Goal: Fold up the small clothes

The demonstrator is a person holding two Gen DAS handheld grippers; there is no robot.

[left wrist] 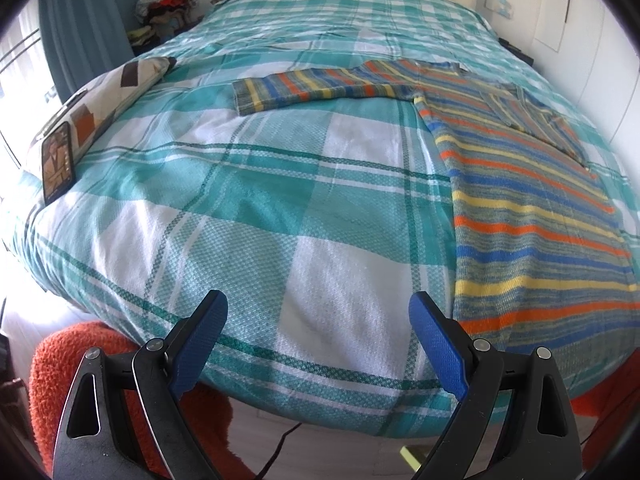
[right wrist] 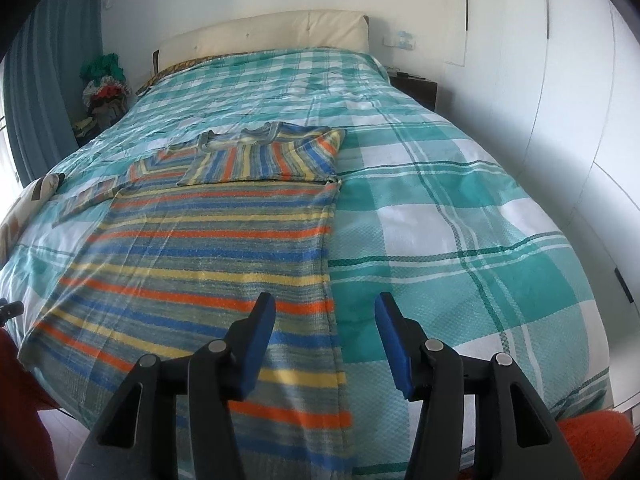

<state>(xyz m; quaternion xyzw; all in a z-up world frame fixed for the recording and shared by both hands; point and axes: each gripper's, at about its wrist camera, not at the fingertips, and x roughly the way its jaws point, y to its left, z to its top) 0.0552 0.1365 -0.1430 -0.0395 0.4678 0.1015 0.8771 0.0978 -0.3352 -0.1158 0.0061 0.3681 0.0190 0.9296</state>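
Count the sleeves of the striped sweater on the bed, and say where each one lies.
2. One sleeve stretches out flat across the bedspread; the other sleeve is folded over the sweater chest.

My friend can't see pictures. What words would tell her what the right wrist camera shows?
A striped sweater lies flat on a bed with a teal and white checked bedspread, one sleeve folded across its chest. The right gripper is open and empty above the sweater's near right edge. A cream headboard stands at the far end.
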